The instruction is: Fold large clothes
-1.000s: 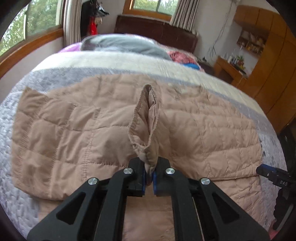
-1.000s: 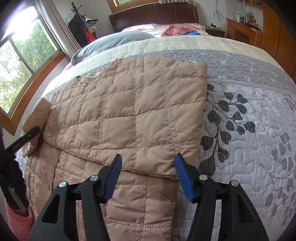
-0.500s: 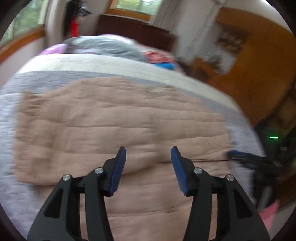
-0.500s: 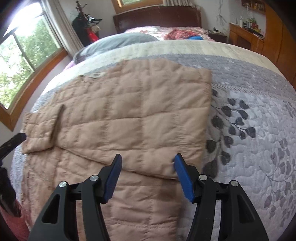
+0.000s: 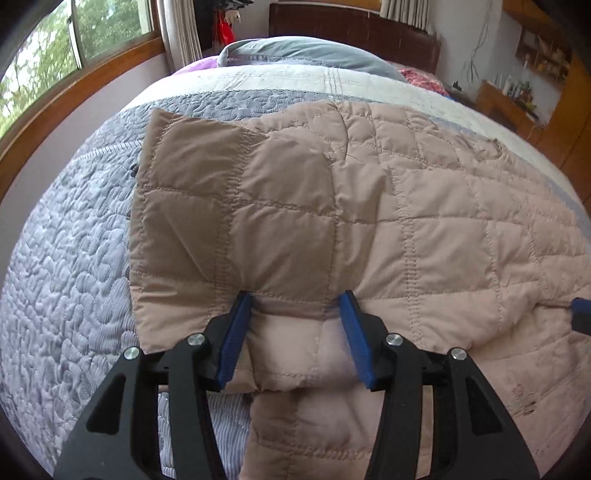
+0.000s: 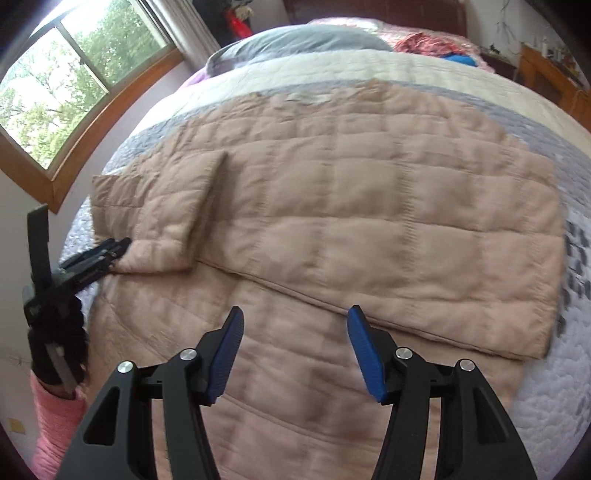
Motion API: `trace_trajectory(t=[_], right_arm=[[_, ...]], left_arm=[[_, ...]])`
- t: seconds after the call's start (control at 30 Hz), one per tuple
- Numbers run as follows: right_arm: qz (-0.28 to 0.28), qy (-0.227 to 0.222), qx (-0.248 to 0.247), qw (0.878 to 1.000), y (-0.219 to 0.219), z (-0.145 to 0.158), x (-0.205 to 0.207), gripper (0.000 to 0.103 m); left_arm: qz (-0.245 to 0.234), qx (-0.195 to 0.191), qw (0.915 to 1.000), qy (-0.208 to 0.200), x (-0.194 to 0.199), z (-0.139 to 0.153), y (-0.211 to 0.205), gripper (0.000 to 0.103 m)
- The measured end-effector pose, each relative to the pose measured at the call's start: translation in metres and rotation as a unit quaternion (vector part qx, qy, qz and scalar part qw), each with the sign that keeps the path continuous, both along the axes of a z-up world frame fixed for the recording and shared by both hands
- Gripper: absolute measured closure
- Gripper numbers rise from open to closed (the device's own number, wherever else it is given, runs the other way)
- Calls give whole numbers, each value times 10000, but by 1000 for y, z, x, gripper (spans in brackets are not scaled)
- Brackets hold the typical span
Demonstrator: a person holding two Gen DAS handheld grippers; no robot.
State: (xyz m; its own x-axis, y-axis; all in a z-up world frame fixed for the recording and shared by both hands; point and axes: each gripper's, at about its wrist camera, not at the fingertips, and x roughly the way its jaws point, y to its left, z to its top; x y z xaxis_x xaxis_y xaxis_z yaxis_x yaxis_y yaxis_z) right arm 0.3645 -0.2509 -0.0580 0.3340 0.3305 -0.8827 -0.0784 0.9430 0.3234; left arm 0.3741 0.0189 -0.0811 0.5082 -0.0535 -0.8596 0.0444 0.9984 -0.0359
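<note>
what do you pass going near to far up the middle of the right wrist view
right claw → tan quilted jacket → grey band of the bedspread → cream band → grey pillow → dark wooden headboard

Counts on site: 1 quilted tan jacket [image 6: 369, 221], spread on 1 bed with a grey quilted bedspread [image 5: 66, 258]. 2 grippers: left gripper [image 5: 295, 332], right gripper [image 6: 295, 350], 2 blue pads each. 1 grey pillow [image 6: 295, 44]. 1 window [image 6: 59, 96]. 1 dark headboard [image 5: 351, 29].
</note>
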Motion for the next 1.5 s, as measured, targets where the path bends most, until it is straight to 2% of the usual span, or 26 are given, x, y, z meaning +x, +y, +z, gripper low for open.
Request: trace_trajectory(t=[0.13, 0.3, 0.33, 0.37, 0.47, 0.53, 0.63, 0.73, 0.87, 0.97, 1.13, 1.23, 1.33, 1.4, 1.5], right_arm=[[237, 38, 163, 9996, 34, 8, 19, 46], [473, 250, 317, 9981, 70, 0, 46, 53], [475, 299, 321, 9979, 72, -4, 49, 61], [511, 371, 343, 9974, 77, -10, 53, 74], [556, 418, 393, 9968, 82, -19, 58, 91], [556, 283, 496, 9968, 78, -11, 57, 95], [436, -38, 685, 9967, 54, 12, 47, 95], [189, -487, 416, 9978, 19, 40, 32, 96], [-72, -751, 330, 9966, -21, 58, 18, 96], [-436, -919, -3, 9948, -54, 63, 6, 96], [-857, -945, -71, 9918, -97, 56, -3, 96], [-1015, -918, -47, 9906, -102, 47, -2, 96], [-1103, -721, -147, 9912, -107, 28, 0, 96], [-1104, -575, -213, 9920, -109, 13, 4, 96], [-1119, -285, -146, 9932, -108, -15, 10, 94]], left_arm=[[63, -539, 9985, -86, -8, 13, 14, 54], [32, -651, 9977, -164, -8, 21, 19, 54], [36, -688, 9975, -141, -9, 20, 21, 54], [59, -716, 9973, -114, -8, 19, 22, 54], [81, -730, 9972, -161, -9, 20, 25, 54], [79, -816, 9962, -294, -13, 28, 28, 54], [154, -821, 9951, -524, -20, 42, 33, 54], [220, -794, 9945, -647, -23, 49, 35, 54], [236, -765, 9944, -685, -22, 51, 34, 54], [137, -734, 9951, -654, -22, 48, 27, 54], [-52, -441, 9975, -548, -14, 40, 8, 54], [-178, -280, 9984, -453, -8, 34, -3, 54], [-194, -195, 9995, -146, 7, 16, -12, 54], [-178, -139, 9997, 21, 15, 4, -14, 50], [-158, -85, 9998, 97, 20, -7, -14, 45]])
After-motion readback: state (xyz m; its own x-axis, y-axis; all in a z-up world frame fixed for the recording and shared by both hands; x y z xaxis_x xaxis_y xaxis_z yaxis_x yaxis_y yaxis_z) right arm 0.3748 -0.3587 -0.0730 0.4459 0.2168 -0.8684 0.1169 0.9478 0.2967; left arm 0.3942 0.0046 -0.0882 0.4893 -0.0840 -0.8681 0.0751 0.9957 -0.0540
